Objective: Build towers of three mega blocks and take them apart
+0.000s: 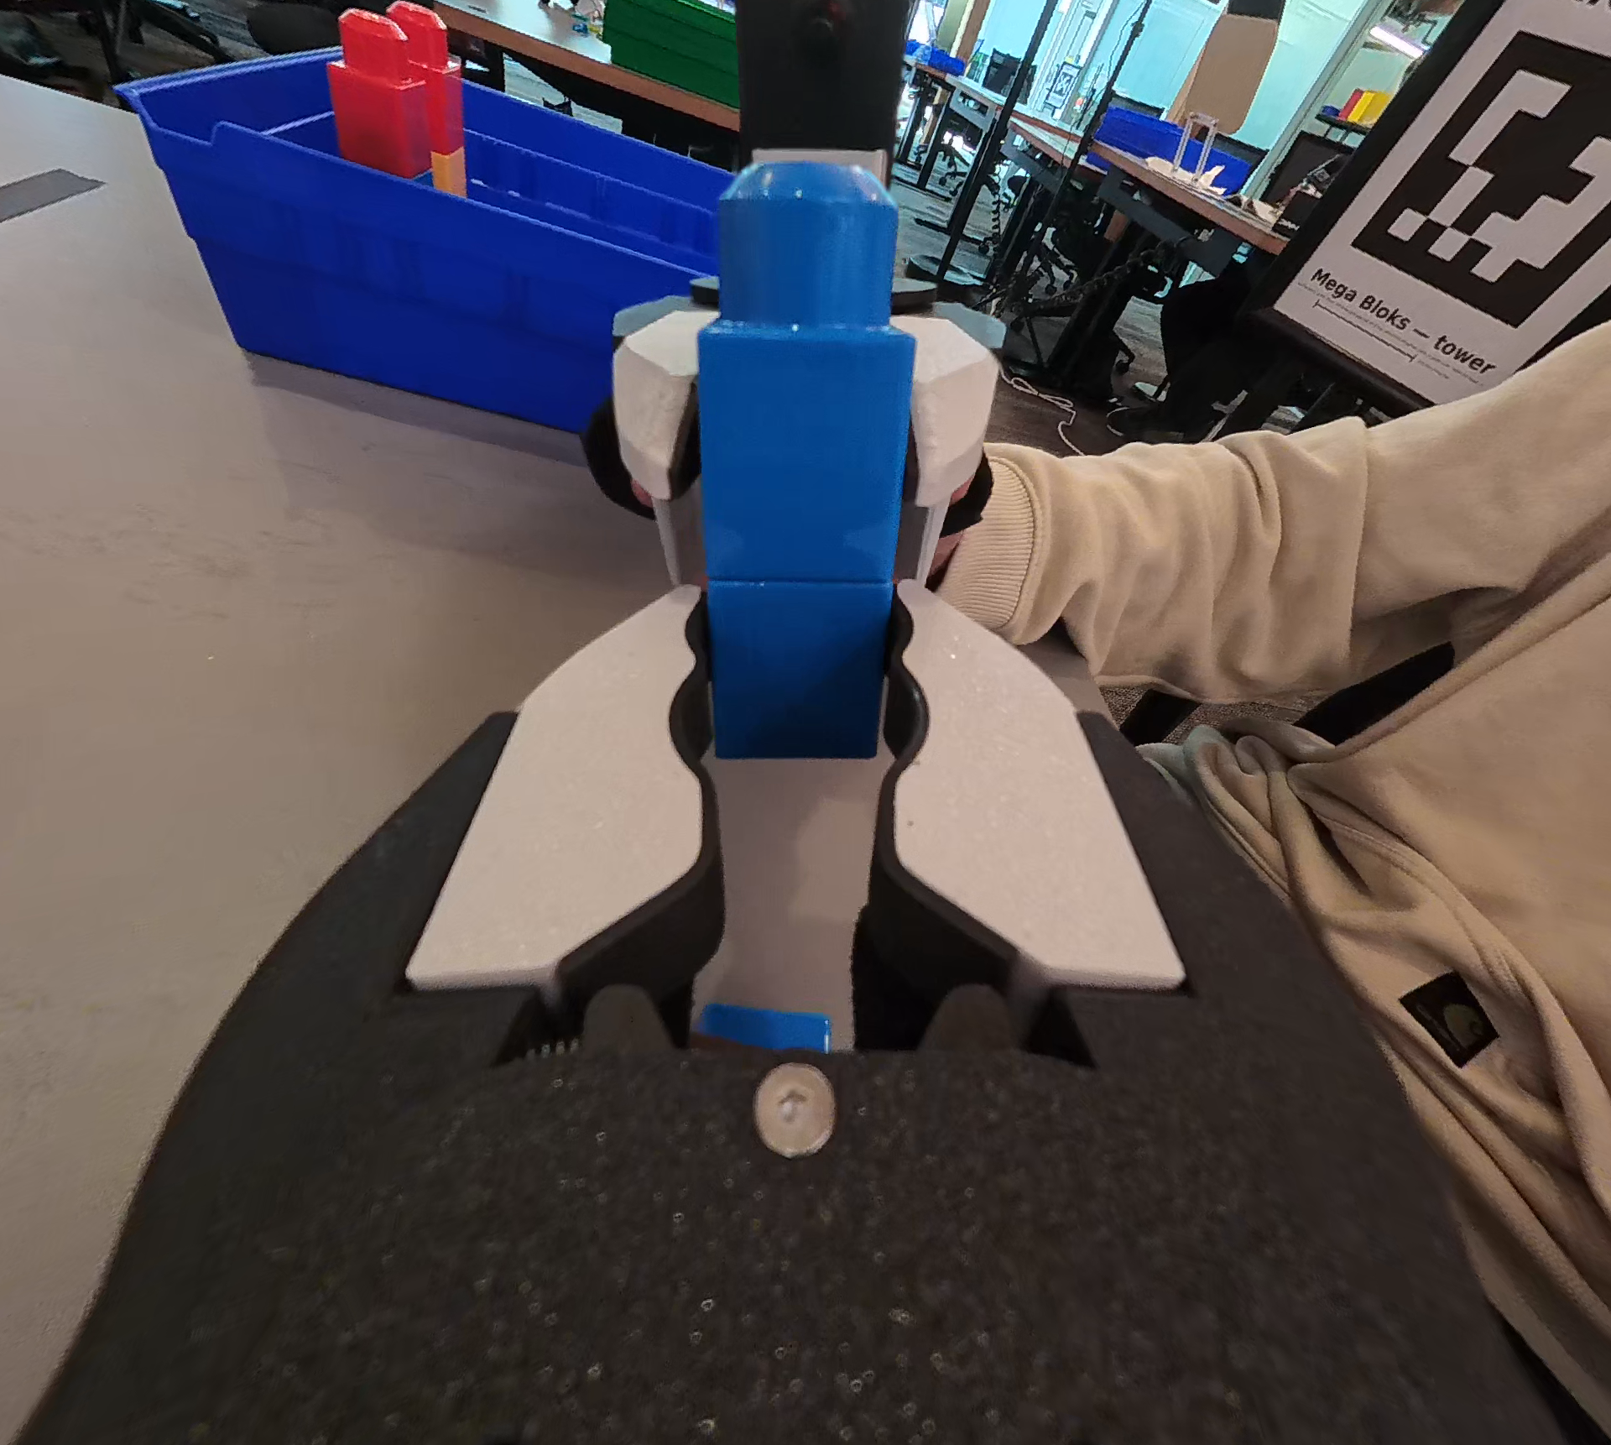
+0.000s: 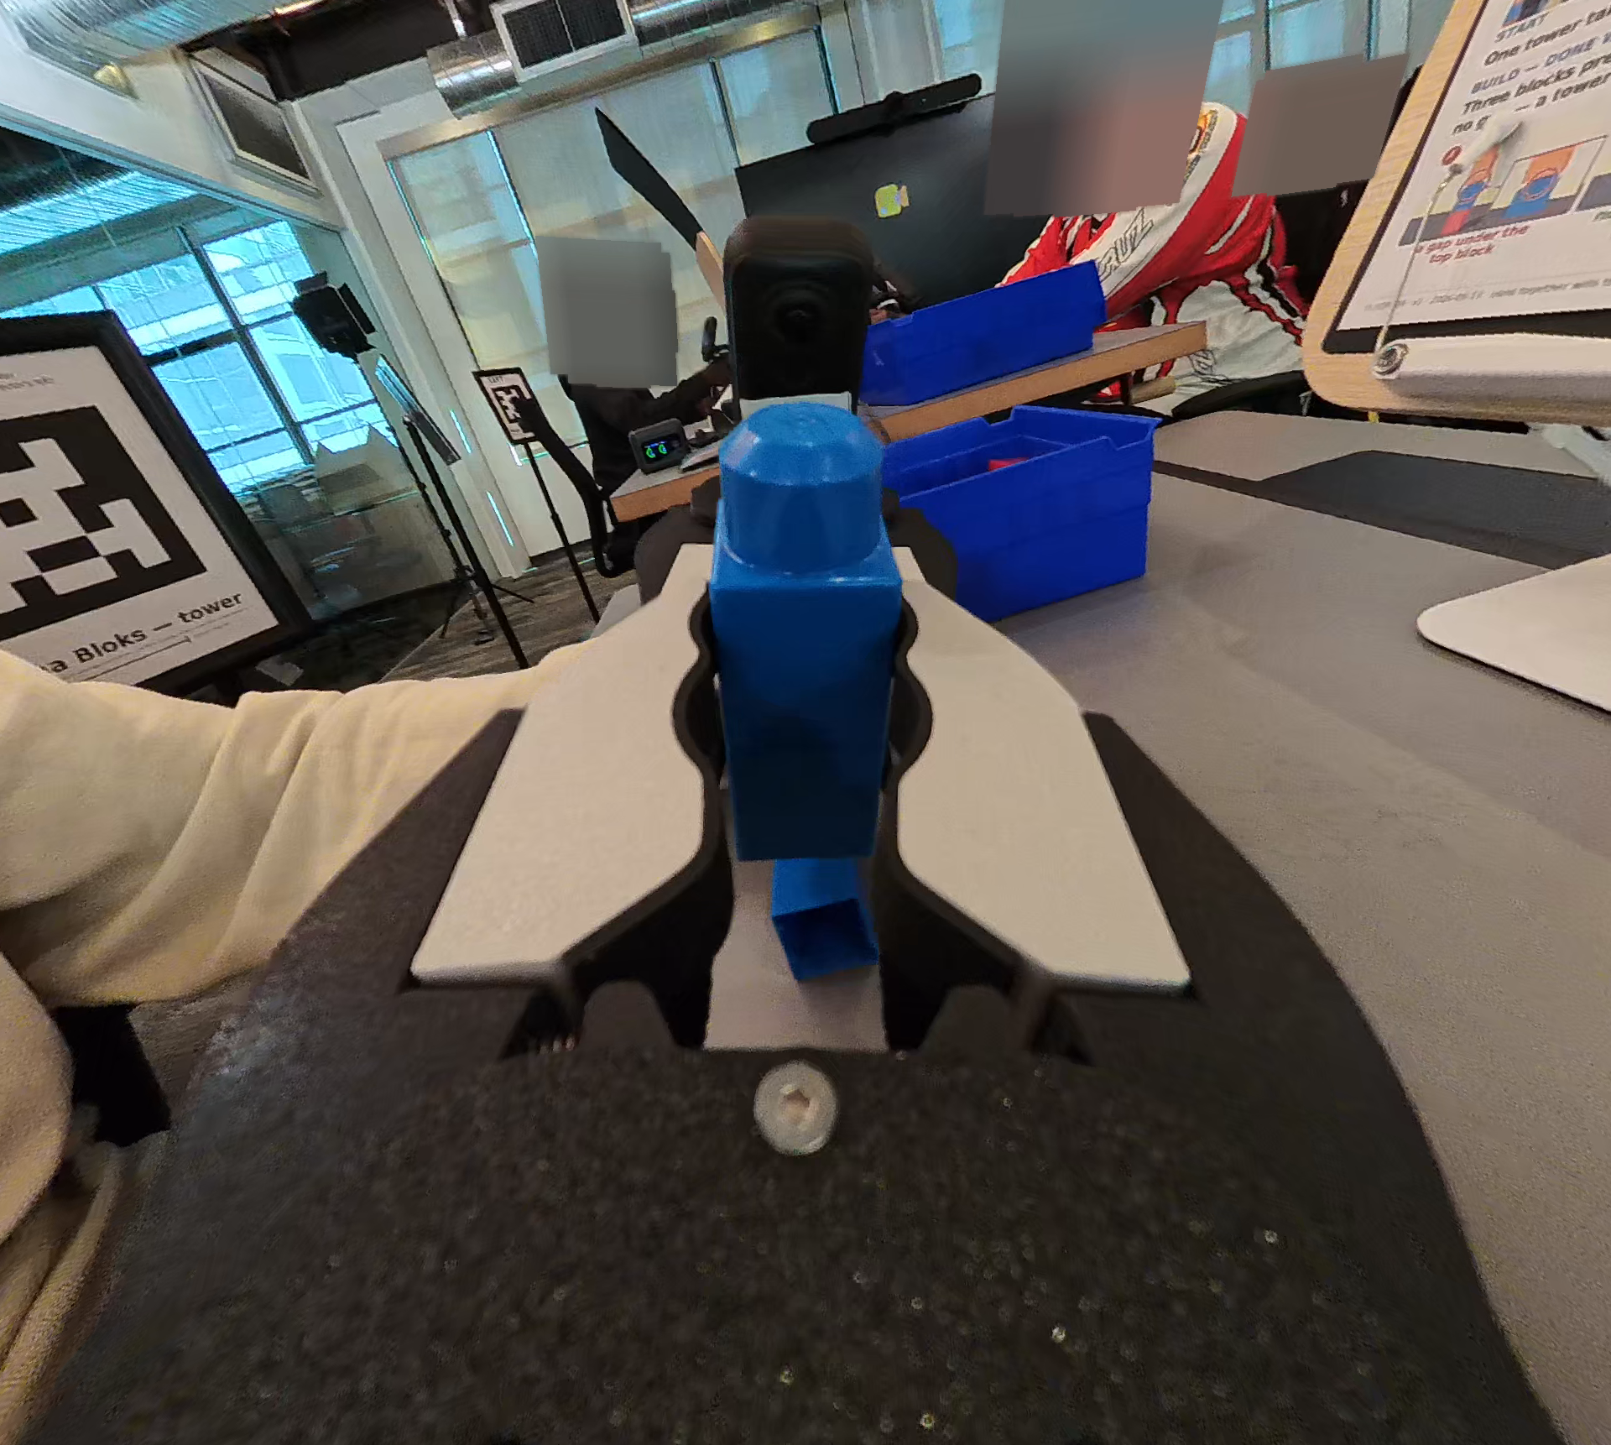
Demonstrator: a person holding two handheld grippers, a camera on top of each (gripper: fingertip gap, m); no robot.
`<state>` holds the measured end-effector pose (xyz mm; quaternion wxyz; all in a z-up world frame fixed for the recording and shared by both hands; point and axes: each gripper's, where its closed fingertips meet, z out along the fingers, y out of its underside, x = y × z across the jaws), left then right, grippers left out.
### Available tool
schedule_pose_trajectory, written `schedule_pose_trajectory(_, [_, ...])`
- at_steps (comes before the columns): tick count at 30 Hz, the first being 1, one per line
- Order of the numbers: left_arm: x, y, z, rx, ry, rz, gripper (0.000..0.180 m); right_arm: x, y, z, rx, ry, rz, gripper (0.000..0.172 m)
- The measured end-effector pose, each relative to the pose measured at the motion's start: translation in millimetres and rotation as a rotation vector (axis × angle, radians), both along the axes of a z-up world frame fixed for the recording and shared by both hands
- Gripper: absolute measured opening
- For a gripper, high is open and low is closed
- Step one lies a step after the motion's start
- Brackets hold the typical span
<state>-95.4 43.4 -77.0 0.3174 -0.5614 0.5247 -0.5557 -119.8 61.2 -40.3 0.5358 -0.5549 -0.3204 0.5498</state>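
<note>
Two blue blocks are stacked one on the other and held between my two grippers, which face each other. In the left wrist view my left gripper (image 1: 795,662) is shut on the lower blue block (image 1: 795,671). My right gripper (image 1: 806,409) comes from the far side and is shut on the upper blue block (image 1: 802,444), stud up. In the right wrist view my right gripper (image 2: 802,645) presses both pads on the upper blue block (image 2: 802,671). A third blue block (image 2: 824,919) lies on the grey table (image 2: 1264,706) beneath, hollow end showing; it also shows in the left wrist view (image 1: 763,1028).
A blue bin (image 1: 392,287) stands at the far left of the table with a red block tower (image 1: 392,95) in it; the bin also shows in the right wrist view (image 2: 1046,531). A marker sign (image 1: 1482,183), an instruction board (image 2: 1482,139) and a white stand base (image 2: 1534,645) border the table. A beige sleeve (image 1: 1220,531) reaches in from the right.
</note>
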Motion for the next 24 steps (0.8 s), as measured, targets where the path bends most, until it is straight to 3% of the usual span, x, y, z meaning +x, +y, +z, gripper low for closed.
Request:
schedule_pose_trajectory(13, [-2,-2,3,-0.022,-0.014,-0.02,0.036,-1,-1,3,-0.016,0.027,0.013,0.036])
schedule_pose_trajectory(18, [-6,3,11,-0.037,-0.055,-0.001,0.036,8,-1,12,-0.008,0.069,-0.014,0.047])
schedule_pose_trajectory(24, [-9,3,15,-0.054,-0.078,-0.007,0.036,6,1,3,-0.032,0.04,-0.023,0.045])
